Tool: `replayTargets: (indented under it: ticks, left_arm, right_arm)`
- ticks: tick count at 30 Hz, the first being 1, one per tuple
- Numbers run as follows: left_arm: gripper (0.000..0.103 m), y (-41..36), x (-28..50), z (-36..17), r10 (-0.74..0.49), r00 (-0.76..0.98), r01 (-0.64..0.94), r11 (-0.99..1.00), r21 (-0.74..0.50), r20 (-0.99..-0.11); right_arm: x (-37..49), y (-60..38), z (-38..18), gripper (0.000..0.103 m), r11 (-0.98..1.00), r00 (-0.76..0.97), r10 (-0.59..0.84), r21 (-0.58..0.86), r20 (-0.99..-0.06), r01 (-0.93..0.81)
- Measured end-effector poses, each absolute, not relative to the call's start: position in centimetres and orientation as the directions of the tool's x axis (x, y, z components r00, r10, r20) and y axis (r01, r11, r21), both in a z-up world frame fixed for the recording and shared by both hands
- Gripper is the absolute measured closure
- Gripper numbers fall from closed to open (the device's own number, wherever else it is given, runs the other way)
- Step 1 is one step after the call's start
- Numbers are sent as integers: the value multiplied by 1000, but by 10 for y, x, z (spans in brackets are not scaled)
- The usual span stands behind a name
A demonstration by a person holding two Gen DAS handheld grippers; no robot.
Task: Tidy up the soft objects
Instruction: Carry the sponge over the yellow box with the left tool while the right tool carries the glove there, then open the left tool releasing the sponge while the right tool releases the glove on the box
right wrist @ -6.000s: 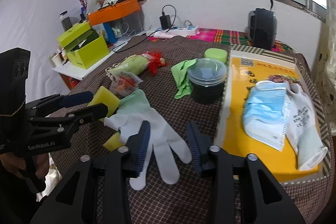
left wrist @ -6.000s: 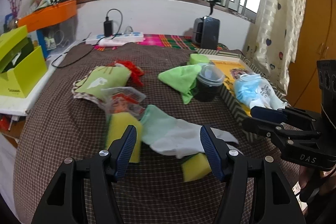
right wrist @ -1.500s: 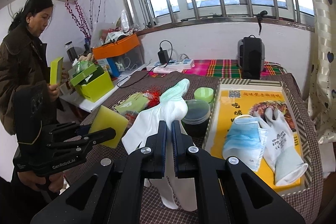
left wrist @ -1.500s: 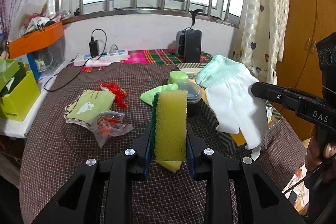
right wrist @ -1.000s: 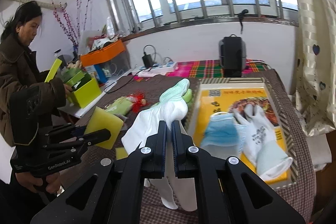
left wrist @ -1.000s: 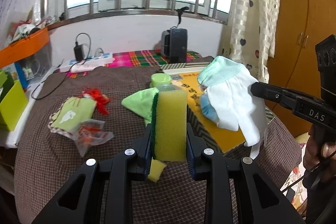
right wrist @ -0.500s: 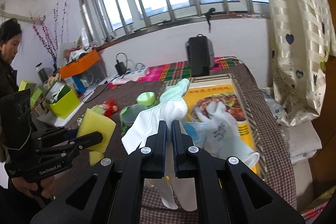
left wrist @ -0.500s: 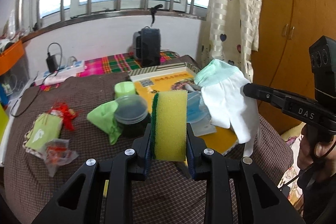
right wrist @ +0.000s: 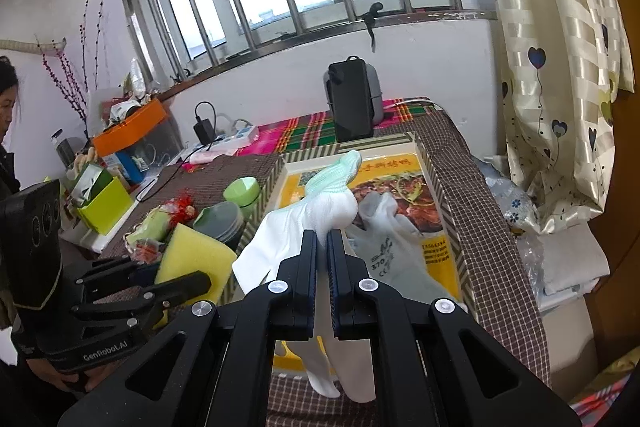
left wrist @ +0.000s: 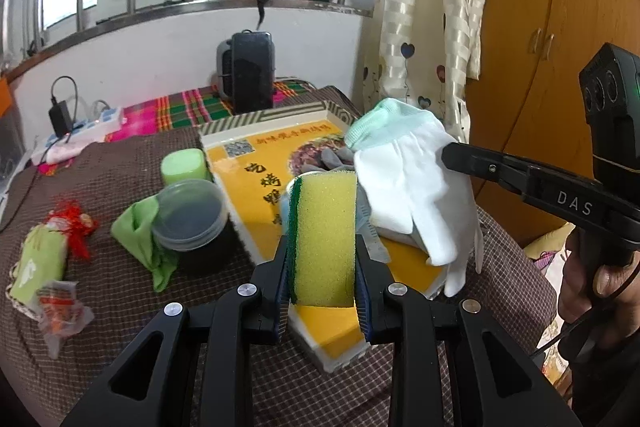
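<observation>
My left gripper [left wrist: 322,251] is shut on a yellow sponge [left wrist: 326,239] with a green scouring side, held upright above the near corner of the yellow tray [left wrist: 260,163]. My right gripper [right wrist: 322,239] is shut on a white glove [right wrist: 304,219] with a pale green cuff, which hangs over the tray [right wrist: 436,231]. In the left wrist view the same glove [left wrist: 412,179] dangles from the right gripper [left wrist: 448,153] just right of the sponge. The left gripper [right wrist: 200,285] and its sponge [right wrist: 192,259] show at the lower left of the right wrist view. Another white glove [right wrist: 384,231] lies in the tray.
On the brown checked cloth [left wrist: 120,163] stand a lidded dark container [left wrist: 188,211], a green cloth [left wrist: 140,239], a green cup [left wrist: 182,165], a green pouch [left wrist: 36,259] and a plastic packet [left wrist: 60,311]. A black heater [left wrist: 246,71] and a power strip [left wrist: 84,123] sit at the back. A person [right wrist: 6,131] is at the left.
Both grippers have swung to the right and slightly down, carrying the sponge and the glove from over the cloth to over the tray. Neither grip has altered.
</observation>
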State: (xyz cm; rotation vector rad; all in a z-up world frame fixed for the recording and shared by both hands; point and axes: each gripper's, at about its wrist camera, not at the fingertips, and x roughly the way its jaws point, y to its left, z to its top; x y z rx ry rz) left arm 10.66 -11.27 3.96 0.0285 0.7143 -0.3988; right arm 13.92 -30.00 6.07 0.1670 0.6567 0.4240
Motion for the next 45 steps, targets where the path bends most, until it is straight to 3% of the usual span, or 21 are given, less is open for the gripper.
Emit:
replayTargets:
  ticks: [22, 36, 39, 41, 45]
  left_arm:
    - [77, -143, 156, -13, -370, 569, 391, 907, -155, -734]
    - [77, -152, 188, -15, -359, 581, 386, 912, -141, -730]
    - [71, -150, 183, -10, -369, 586, 393, 908, -146, -722]
    - [63, -148, 177, -6, -373, 594, 395, 907, -145, -713]
    - [61, -145, 166, 2, -367, 608, 392, 910, -135, -705]
  right_arm:
    - [186, -312, -4, 97, 927, 616, 374, 297, -693, -228]
    - [212, -306, -9, 95, 956, 627, 292, 212, -722, -201]
    - [203, -303, -2, 80, 962, 645, 272, 180, -714, -207]
    - [197, -303, 3, 62, 961, 656, 273, 180, -704, -208]
    - [184, -303, 14, 56, 961, 675, 276, 179, -684, -212]
